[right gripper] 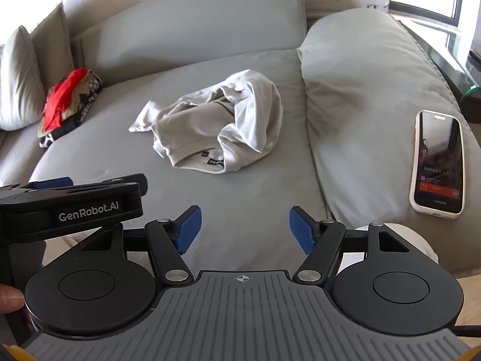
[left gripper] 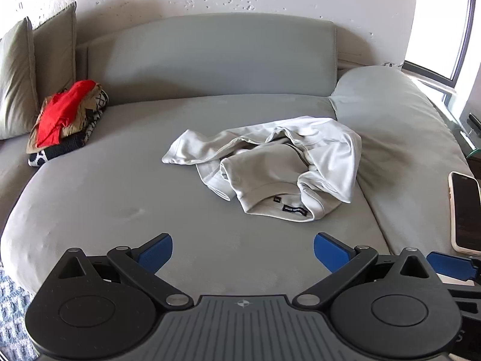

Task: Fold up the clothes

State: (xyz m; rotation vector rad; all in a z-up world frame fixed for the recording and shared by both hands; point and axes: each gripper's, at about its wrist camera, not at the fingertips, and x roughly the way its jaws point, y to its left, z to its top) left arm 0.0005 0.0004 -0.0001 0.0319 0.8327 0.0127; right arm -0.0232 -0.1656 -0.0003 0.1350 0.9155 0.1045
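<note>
A crumpled light grey shirt (left gripper: 270,162) (right gripper: 216,126) lies in a heap on the grey sofa seat (left gripper: 120,198) (right gripper: 246,198), its collar and dark label turned toward me. My left gripper (left gripper: 243,254) hovers open near the seat's front edge, short of the shirt, nothing between its blue pads. My right gripper (right gripper: 245,230) is open too and holds nothing, also short of the shirt. The left gripper's body (right gripper: 72,204) shows at the left of the right wrist view.
A pile of clothes with a red garment on top (left gripper: 64,117) (right gripper: 67,102) sits at the seat's left end by two cushions (left gripper: 18,81). A phone (left gripper: 467,213) (right gripper: 439,161) lies face up on the padded right armrest (right gripper: 360,90). A window is at the right.
</note>
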